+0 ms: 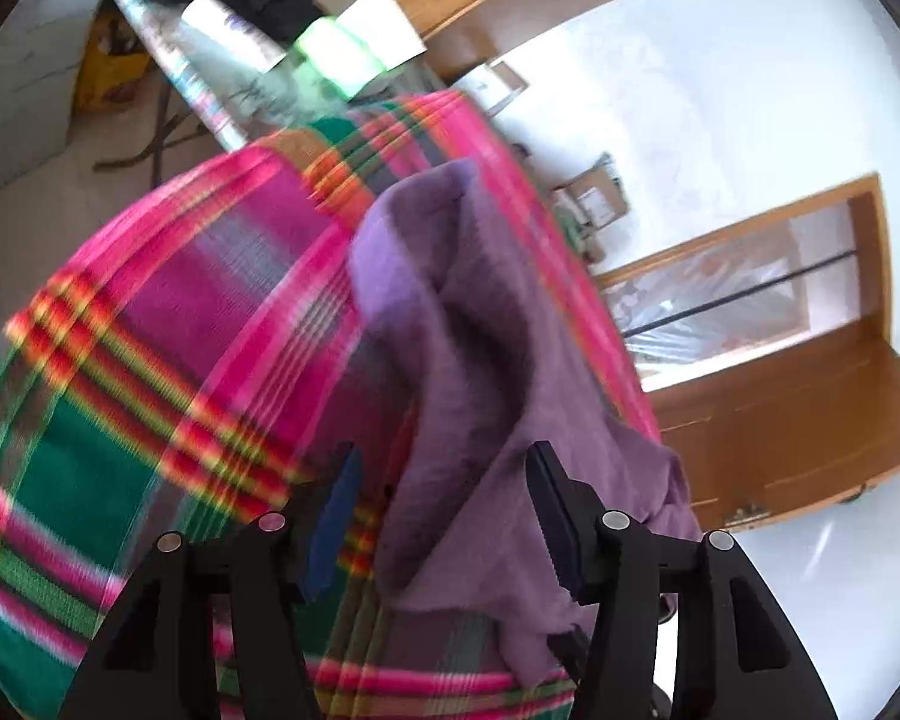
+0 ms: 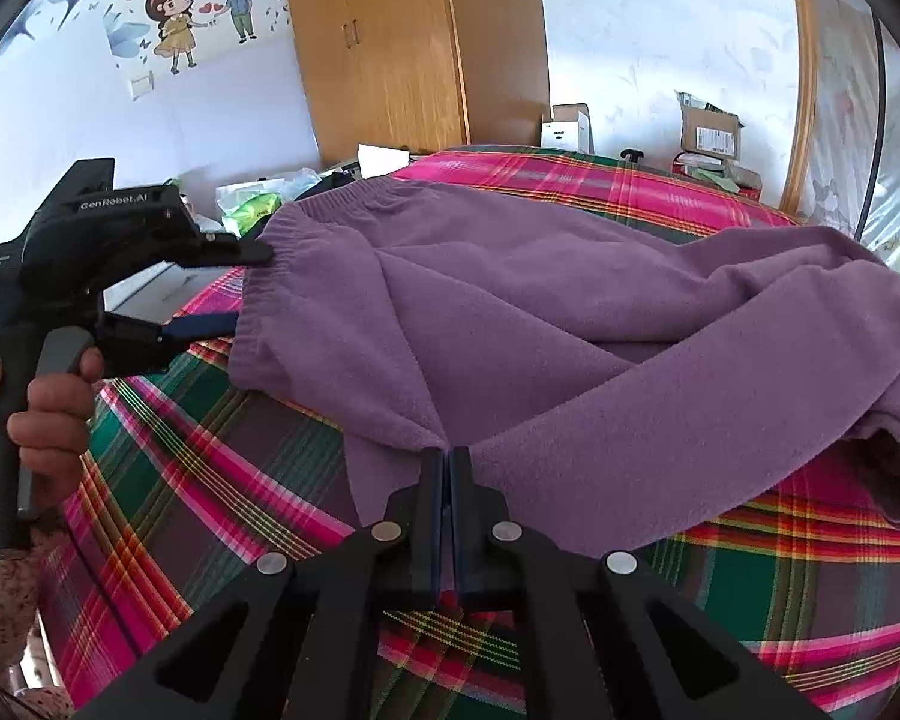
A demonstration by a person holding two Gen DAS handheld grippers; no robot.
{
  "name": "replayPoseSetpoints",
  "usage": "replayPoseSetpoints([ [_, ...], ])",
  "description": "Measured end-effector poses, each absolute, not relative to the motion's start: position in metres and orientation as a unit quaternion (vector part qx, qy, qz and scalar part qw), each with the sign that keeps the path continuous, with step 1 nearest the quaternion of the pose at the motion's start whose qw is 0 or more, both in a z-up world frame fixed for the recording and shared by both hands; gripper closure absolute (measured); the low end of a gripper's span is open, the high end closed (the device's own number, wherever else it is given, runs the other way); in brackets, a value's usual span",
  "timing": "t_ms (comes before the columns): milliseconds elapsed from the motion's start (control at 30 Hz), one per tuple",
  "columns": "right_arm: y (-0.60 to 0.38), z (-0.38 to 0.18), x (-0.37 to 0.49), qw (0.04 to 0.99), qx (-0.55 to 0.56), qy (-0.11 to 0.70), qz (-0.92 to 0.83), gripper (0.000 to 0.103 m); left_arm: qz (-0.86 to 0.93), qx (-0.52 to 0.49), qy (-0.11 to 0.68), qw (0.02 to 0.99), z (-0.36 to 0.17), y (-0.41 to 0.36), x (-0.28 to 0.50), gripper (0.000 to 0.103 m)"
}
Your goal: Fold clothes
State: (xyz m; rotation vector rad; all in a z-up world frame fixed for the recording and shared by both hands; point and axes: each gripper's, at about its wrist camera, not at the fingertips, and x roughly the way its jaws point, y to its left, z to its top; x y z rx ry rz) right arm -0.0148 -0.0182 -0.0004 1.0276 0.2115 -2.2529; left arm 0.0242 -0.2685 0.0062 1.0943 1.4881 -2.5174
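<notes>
- The purple trousers (image 2: 570, 324) lie spread on the plaid bedspread (image 2: 222, 450), legs folded over to the right.
- The left gripper (image 2: 234, 285) stands at the waistband, jaws wide apart, pressing nothing.
- The right gripper (image 2: 444, 462) has its jaws closed at the crotch seam.

Bright daylight, washed-out white walls, heavy motion blur in left wrist view, fisheye bending, dark vignetted corners
</notes>
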Motion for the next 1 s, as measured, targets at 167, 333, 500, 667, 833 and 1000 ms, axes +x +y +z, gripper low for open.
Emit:
replayPoseSetpoints([
  [167,-0.017,-0.002,-0.016,0.325,0.398,0.071,-0.855,0.101,-0.798,0.369,0.475,-0.023,-0.001,-0.256,0.009,0.044],
  [333,-0.015,-0.003,-0.018,0.327,0.403,0.060,-0.853,0.101,-0.799,0.378,0.464,-0.056,0.002,-0.245,0.012,0.044],
  [500,-0.014,-0.003,-0.018,0.328,0.405,0.054,-0.851,0.101,-0.802,0.351,0.478,-0.073,0.010,-0.246,0.014,0.045],
  [667,-0.014,-0.003,-0.018,0.329,0.407,0.051,-0.851,0.101,-0.793,0.356,0.485,-0.097,0.005,-0.242,0.011,0.045],
  [833,-0.012,-0.004,-0.019,0.329,0.409,0.047,-0.850,0.101,-0.787,0.363,0.485,-0.116,0.000,-0.234,0.007,0.045],
  [1000,-0.011,-0.004,-0.021,0.330,0.412,0.044,-0.848,0.101,-0.787,0.324,0.498,-0.164,0.012,-0.235,0.012,0.045],
])
